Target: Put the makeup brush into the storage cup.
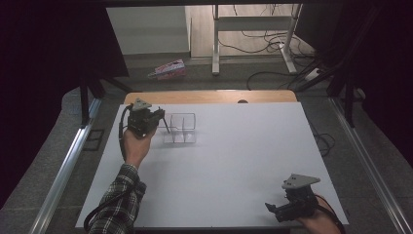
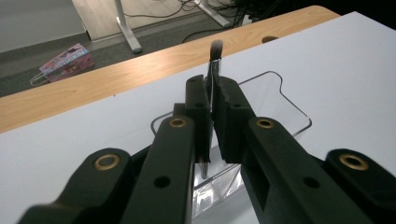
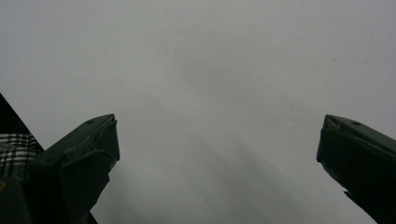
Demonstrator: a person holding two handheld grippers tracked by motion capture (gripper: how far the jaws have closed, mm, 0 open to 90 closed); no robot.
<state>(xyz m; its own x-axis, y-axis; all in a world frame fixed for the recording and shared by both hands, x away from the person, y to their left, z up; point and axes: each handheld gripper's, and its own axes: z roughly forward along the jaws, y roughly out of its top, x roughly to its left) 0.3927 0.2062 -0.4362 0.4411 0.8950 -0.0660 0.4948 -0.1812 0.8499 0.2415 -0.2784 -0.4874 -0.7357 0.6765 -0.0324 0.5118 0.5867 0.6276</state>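
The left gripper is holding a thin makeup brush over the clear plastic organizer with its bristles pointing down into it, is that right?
Not quite. In the left gripper view the left gripper does hold the thin makeup brush between its fingers over the clear plastic organizer, but the dark bristles point up and the handle end points down into it.

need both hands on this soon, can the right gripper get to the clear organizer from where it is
Probably yes. The right gripper sits open at the near right; bare white table lies between it and the clear organizer. The left gripper, holding a brush, crowds one side.
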